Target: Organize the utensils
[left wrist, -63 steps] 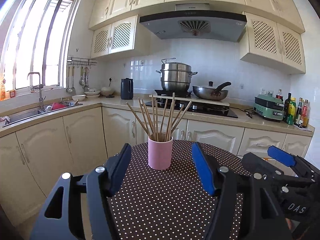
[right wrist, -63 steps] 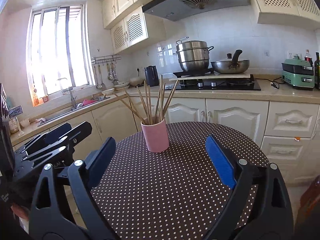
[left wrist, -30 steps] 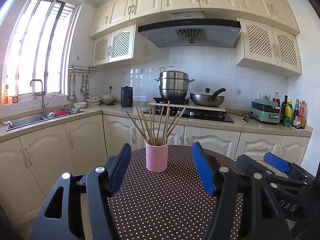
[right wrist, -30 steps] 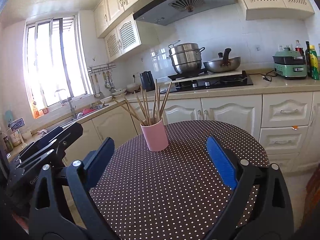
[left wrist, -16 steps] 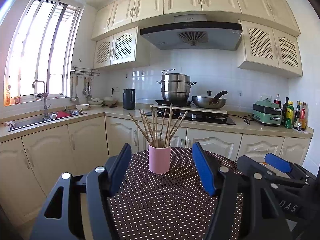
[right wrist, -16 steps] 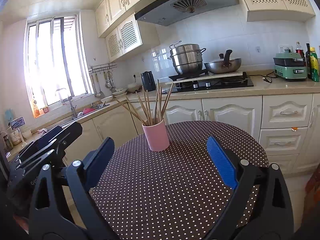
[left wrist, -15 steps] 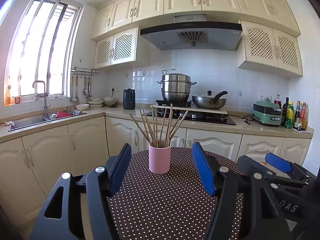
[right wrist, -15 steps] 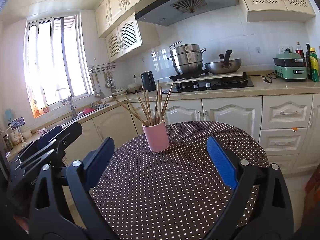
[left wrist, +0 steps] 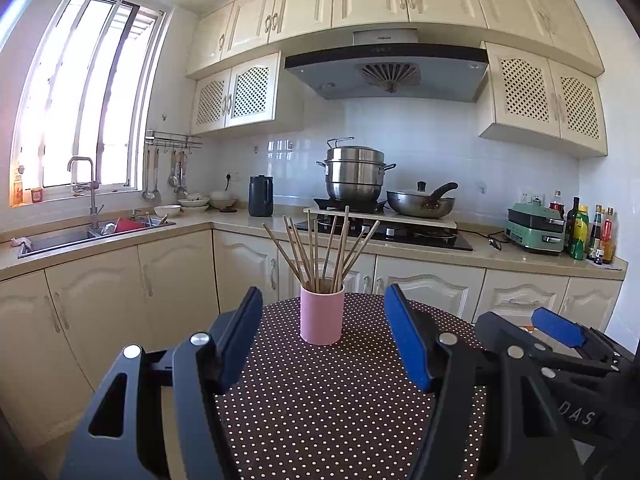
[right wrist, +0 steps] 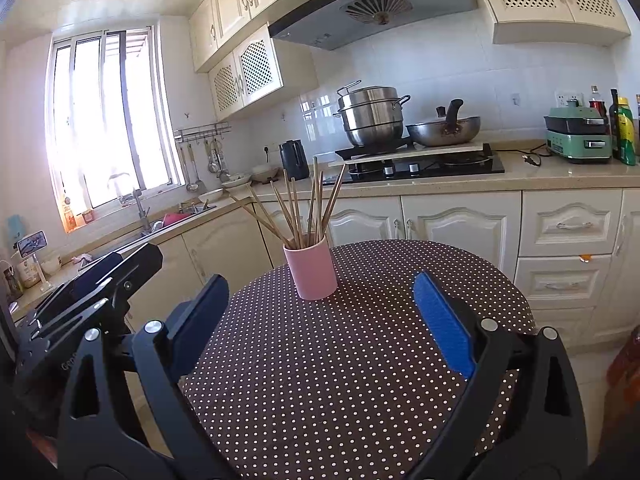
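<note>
A pink cup [left wrist: 322, 314] [right wrist: 311, 271] stands upright on the round brown polka-dot table [left wrist: 340, 408] [right wrist: 340, 360]. Several wooden chopsticks [left wrist: 320, 250] [right wrist: 300, 208] fan out of it. My left gripper [left wrist: 324, 334] hovers over the near part of the table, open, with nothing between its blue pads; the cup is beyond the fingertips. My right gripper [right wrist: 320, 324] is also open and empty, short of the cup. Each gripper shows in the other's view: the right one [left wrist: 556, 328] at the right edge, the left one [right wrist: 100, 276] at the left.
Cream cabinets and a counter wrap behind the table. A sink [left wrist: 80, 236] lies at the left under the window. A stove with a steel pot [left wrist: 354, 176] and a wok [left wrist: 420, 202] is behind the cup. A black kettle [left wrist: 261, 196], a green appliance [left wrist: 534, 226] and bottles [left wrist: 588, 232] stand on the counter.
Both views have shifted only slightly; the cup sits a little further right in the left wrist view. The jaws of both grippers keep the same width. Nothing was taken or let go.
</note>
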Motion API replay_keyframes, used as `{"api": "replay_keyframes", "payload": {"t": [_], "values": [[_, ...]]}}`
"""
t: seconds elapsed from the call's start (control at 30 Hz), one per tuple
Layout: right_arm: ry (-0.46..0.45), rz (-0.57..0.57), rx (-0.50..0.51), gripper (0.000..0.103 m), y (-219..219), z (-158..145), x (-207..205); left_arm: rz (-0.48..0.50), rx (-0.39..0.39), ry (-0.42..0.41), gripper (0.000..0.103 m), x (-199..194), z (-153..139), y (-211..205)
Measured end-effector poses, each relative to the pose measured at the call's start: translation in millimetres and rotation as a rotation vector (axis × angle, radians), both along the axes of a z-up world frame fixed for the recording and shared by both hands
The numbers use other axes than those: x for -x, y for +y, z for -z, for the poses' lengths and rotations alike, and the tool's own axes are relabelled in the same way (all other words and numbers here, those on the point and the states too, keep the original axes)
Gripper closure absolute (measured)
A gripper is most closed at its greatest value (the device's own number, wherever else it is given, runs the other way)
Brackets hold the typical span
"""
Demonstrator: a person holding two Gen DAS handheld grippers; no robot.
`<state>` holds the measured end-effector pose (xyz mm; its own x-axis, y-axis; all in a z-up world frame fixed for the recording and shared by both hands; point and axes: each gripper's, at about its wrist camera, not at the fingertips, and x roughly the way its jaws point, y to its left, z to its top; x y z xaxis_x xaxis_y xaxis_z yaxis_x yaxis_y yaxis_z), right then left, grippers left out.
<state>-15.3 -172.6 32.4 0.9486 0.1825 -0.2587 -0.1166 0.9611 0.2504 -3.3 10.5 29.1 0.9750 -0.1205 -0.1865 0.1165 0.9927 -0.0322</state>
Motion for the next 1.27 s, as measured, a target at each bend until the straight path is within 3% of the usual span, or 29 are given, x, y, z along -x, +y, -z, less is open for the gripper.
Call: {"api": "replay_keyframes", "payload": {"t": [1.27], "values": [[0.031, -0.004, -0.015, 0.011, -2.4, 4.9, 1.8, 0.024, 0.017, 0.032, 0.040, 2.1, 4.6, 5.9]]}}
